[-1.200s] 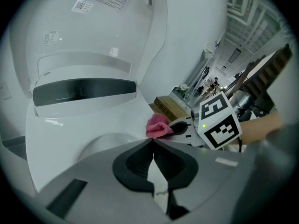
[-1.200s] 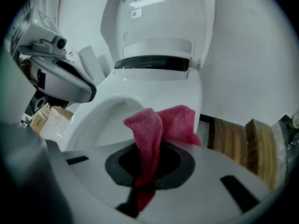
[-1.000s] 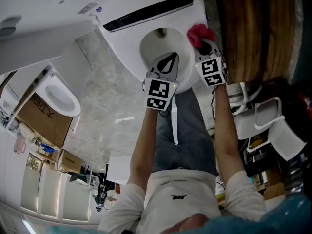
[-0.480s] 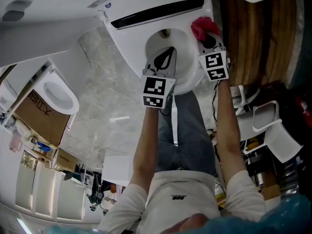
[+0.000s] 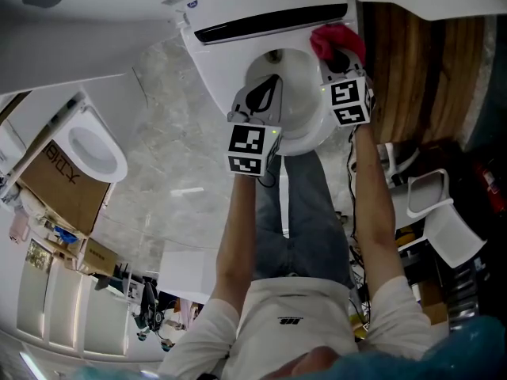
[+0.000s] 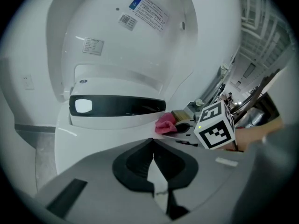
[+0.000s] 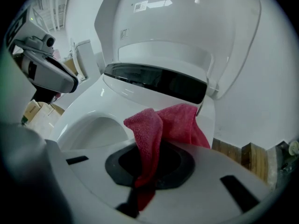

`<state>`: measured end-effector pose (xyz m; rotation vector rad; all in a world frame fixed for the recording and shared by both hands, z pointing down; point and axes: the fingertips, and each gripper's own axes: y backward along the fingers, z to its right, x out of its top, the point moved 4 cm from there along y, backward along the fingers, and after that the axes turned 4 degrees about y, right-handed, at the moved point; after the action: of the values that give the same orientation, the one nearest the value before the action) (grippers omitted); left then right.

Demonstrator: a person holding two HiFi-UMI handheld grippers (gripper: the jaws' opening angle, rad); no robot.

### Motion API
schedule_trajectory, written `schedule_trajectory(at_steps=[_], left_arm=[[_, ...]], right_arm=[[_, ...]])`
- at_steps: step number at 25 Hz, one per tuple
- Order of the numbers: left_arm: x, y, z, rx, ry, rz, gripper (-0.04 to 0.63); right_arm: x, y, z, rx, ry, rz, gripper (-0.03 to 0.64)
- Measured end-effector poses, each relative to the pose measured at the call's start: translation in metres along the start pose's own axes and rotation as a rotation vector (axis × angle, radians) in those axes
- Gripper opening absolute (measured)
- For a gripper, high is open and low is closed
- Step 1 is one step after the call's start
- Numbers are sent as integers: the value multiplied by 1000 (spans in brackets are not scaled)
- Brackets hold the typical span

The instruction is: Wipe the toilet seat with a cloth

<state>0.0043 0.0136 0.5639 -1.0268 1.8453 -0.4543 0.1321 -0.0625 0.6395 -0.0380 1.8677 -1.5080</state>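
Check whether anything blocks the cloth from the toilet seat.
Nothing visible does. The right gripper holds the red cloth at the rear edge of the toilet seat, the lid is up, and the shut left gripper sits aside over the bowl.

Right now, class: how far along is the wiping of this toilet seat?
Done: lid raised, red cloth clamped in the right hand-held gripper. In hand: cloth rests at the back right of the seat. Left: probably the remaining rim; the left hand-held gripper hangs shut, empty, over the bowl.
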Motion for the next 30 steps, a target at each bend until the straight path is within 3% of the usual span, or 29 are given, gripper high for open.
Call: schedule_trajectory(at_steps=[30], left_arm=[[-17, 62, -72, 97, 93, 54, 11]], right_arm=[[65, -41, -87, 48, 101, 13, 21]])
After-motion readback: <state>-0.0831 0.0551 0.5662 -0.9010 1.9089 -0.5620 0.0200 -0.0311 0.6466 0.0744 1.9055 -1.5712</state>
